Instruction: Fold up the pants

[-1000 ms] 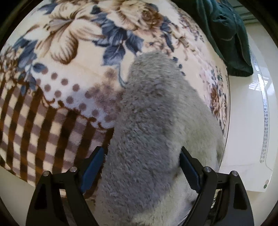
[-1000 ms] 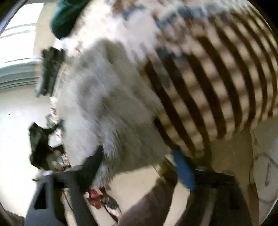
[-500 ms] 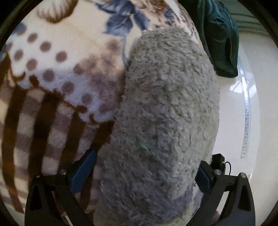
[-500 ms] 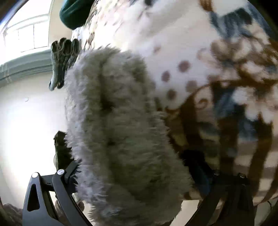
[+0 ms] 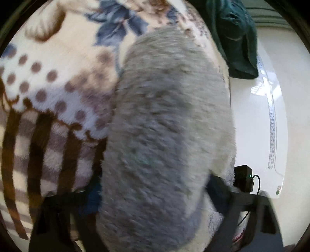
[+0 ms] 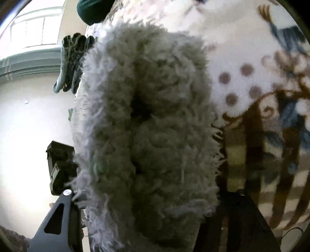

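Note:
The fluffy grey pants (image 5: pixel 166 135) lie bunched in a thick fold on a floral blanket (image 5: pixel 58 77) near its right edge. My left gripper (image 5: pixel 155 193) straddles the near end of the fold, its jaws wide apart on either side of the fabric. In the right wrist view the same grey pants (image 6: pixel 147 126) fill the middle. My right gripper (image 6: pixel 147 203) also has its jaws wide apart around the bulky fabric. The fingertips of both grippers are hidden by the fleece.
A dark green garment (image 5: pixel 236 34) lies at the blanket's far corner and shows in the right wrist view (image 6: pixel 93 9). Folded jeans (image 6: pixel 71 58) hang at the bed's edge. A small black device (image 5: pixel 243 178) sits by the white floor (image 5: pixel 251 126).
Both grippers have pushed further forward along the grey pants, which now fill more of each view. The right wrist view has swung from the striped part toward the dotted part of the blanket.

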A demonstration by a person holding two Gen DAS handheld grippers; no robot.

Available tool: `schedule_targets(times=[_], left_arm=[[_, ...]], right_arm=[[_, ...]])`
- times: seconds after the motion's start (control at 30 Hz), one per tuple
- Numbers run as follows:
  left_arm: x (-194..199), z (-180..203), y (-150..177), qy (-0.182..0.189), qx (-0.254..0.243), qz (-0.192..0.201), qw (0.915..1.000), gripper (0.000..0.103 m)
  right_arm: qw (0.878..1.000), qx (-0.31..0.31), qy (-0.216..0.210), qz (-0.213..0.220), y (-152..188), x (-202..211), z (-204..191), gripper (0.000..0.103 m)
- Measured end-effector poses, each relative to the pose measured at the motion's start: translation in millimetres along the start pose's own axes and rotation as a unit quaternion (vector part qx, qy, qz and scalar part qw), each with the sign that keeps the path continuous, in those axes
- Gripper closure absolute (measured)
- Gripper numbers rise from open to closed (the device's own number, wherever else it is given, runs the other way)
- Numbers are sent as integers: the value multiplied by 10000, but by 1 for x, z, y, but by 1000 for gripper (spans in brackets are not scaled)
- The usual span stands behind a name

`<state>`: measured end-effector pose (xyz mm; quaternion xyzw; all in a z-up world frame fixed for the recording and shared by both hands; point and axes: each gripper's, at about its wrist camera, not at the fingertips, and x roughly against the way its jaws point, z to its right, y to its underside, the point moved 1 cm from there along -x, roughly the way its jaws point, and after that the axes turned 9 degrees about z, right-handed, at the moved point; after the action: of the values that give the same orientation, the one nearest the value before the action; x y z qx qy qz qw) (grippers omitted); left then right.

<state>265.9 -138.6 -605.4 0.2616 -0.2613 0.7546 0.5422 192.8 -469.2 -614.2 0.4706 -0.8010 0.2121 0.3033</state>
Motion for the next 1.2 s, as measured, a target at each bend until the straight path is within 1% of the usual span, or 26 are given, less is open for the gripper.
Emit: schedule_targets(times=[0.03, 0.1, 0.2, 0.3, 0.37, 0.43, 0.57, 0.63, 0.7, 0.77, 0.8, 0.9, 0.97, 1.0, 1.03, 1.1, 1.2], left_arm=[[3, 3, 0, 3, -60, 38, 10000, 38], [10, 8, -1, 89, -128, 83, 9998, 44], [22, 16, -2, 116, -97, 46, 9999, 47], [39, 33, -6, 82, -129, 33, 9999, 47], [57, 48, -13, 34, -111, 77, 9999, 47], [79, 64, -20, 32, -83, 178, 9998, 47], [136, 102, -47, 23, -196, 447, 9988, 47], [162, 115, -64, 26, -233, 565, 9981, 47], [186, 128, -90, 72, -290, 715, 9970, 47], [213, 132, -119, 189, -311, 868, 9956, 47], [222, 137, -135, 241, -318, 942, 9947, 47], [249, 147, -200, 347, -399, 1157, 9919, 47], [267, 146, -249, 440, -445, 1250, 9902, 47], [274, 143, -275, 471, -462, 1272, 9897, 47], [280, 139, -304, 497, -484, 1291, 9892, 47], [289, 129, -364, 527, -482, 1336, 9885, 47], [292, 112, -432, 556, -487, 1375, 9877, 47]], right_arm=[[10000, -30, -29, 49, 2, 4, -3, 52], [9999, -42, -33, 111, 8, 15, -5, 53], [9998, -47, -69, 158, 14, 32, -12, 55], [9998, -8, -128, 167, 17, 50, -32, 56], [9996, 33, -225, 172, 20, 71, -50, 56], [9992, 142, -328, 185, 16, 83, -78, 56], [9982, 361, -435, 198, 0, 99, -137, 56], [9972, 494, -512, 217, -13, 103, -173, 56], [9961, 626, -554, 287, -23, 104, -205, 56], [9948, 718, -618, 382, -41, 99, -240, 56], [9941, 745, -664, 433, -51, 92, -259, 56], [9920, 839, -741, 591, -82, 58, -322, 56], [9908, 888, -761, 685, -110, 26, -363, 56], [9896, 947, -784, 751, -130, 0, -388, 56], [9891, 943, -810, 794, -143, -17, -402, 56], [9884, 957, -833, 839, -180, -66, -436, 56], [9880, 947, -887, 840, -220, -122, -465, 56]])
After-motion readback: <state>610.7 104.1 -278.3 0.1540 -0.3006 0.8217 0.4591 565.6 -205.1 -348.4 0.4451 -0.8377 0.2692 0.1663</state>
